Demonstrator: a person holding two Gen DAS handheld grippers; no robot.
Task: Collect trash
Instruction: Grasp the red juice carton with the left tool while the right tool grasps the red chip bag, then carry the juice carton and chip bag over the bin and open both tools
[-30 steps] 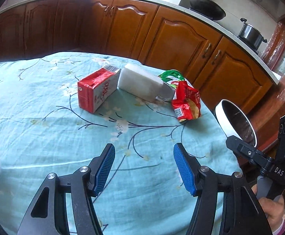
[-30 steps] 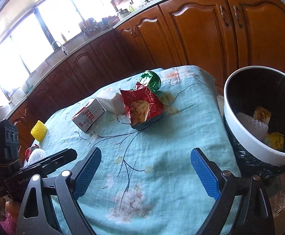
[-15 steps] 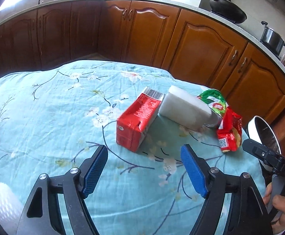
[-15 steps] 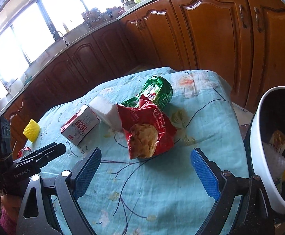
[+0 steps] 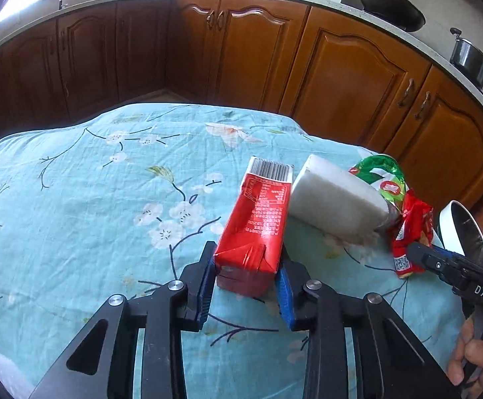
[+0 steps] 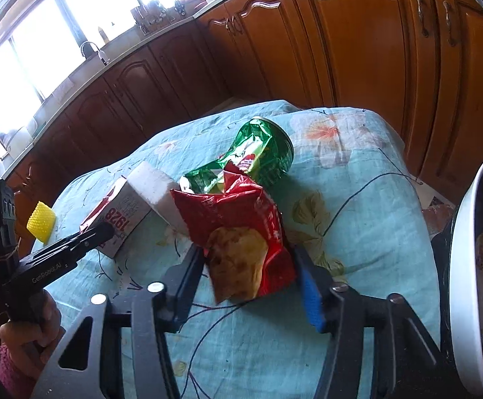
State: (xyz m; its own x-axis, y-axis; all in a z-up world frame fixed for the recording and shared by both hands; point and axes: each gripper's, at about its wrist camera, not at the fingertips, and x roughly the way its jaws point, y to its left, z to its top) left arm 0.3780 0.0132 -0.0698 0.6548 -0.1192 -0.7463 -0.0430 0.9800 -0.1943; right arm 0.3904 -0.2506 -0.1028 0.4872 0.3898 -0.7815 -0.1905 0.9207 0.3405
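Both grippers have just been closing: left gripper [image 5: 246,274] pinches the red carton [image 5: 254,229], right gripper [image 6: 253,274] squeezes the red chip bag [image 6: 241,232].

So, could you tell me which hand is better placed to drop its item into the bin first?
Right: its gripper has closed around the red snack bag, beside the white bin.

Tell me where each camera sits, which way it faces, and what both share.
Left wrist: on the left gripper, looking down at the carton; own fingers, the other gripper and a hand show.
Right wrist: on the right gripper, looking down at the red bag; own fingers show.
Shared: carton, red bag, white block, bin.
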